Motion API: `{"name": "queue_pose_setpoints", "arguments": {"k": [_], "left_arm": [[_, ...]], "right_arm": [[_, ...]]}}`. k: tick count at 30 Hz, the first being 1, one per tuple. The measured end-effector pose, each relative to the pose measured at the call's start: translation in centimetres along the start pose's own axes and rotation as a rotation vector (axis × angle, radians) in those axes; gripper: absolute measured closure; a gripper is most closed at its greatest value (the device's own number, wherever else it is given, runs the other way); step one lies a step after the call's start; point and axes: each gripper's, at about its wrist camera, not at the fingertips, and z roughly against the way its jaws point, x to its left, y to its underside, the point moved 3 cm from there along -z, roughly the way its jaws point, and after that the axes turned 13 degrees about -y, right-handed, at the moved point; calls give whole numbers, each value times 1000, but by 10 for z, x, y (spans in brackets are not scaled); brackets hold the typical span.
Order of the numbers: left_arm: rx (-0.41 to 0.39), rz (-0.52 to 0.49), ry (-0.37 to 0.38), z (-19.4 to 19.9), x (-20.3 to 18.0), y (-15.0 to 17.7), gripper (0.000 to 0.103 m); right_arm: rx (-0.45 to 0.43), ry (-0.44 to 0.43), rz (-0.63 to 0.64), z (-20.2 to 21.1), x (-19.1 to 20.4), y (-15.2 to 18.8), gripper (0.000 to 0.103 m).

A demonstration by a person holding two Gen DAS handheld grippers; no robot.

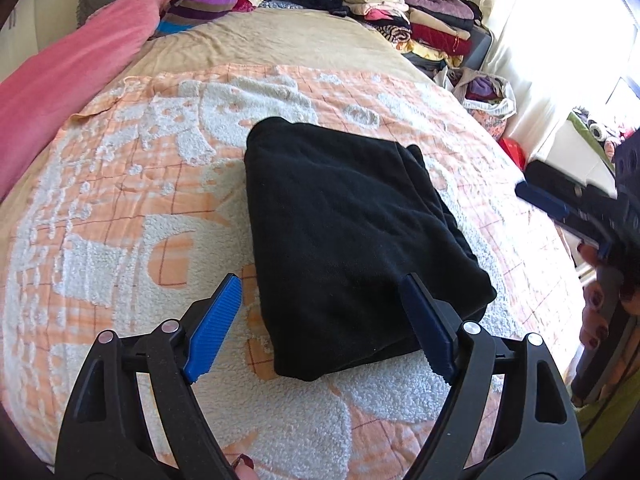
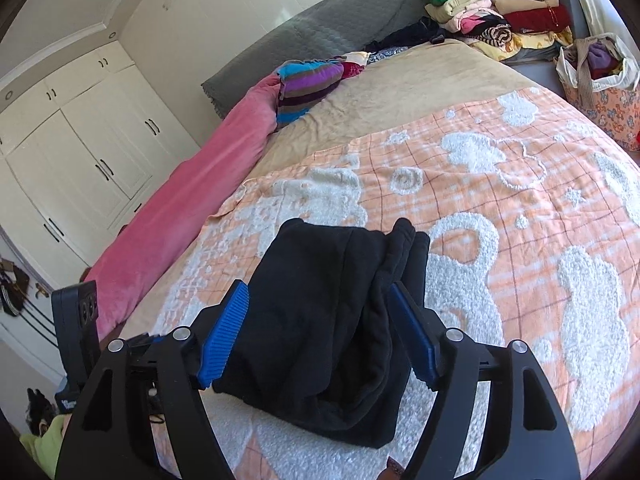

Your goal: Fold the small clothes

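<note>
the left gripper (image 1: 320, 320) hangs over the near edge of the folded black garment (image 1: 352, 236), its blue pads spread wide with nothing pinched between them; one pad sits off the cloth's left side, the other above its near right corner. the right gripper (image 2: 320, 332) is likewise released, its pads standing apart on either side of the black garment (image 2: 332, 320) without pressing it. in the left wrist view the right gripper (image 1: 560, 208) shows at the far right edge, gripped by a hand (image 1: 600, 300) with dark red nails. the garment lies as a compact folded bundle on the orange and white blanket (image 1: 140, 200) covering the bed. further off, a pink duvet (image 1: 60, 80) runs along one side, a striped cloth (image 1: 200, 4) sits near the headboard, and stacked folded clothes (image 1: 404, 12) fill the far corner.
</note>
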Motion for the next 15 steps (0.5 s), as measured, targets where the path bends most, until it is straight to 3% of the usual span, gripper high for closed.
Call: {"name": "queue_pose_setpoints", "arguments": {"k": [2, 4, 7, 15], "left_arm": [[-5, 12, -1, 3, 7, -1, 28], [-6, 22, -1, 6, 13, -1, 18], [-7, 37, -8, 8, 24, -1, 18], [47, 72, -5, -9, 37, 12, 18]], "right_arm": [[-1, 5, 3, 6, 4, 4, 32], [-1, 3, -3, 10, 8, 9, 32], [11, -6, -17, 11, 12, 17, 32], [122, 72, -106, -27, -9, 48, 32]]}}
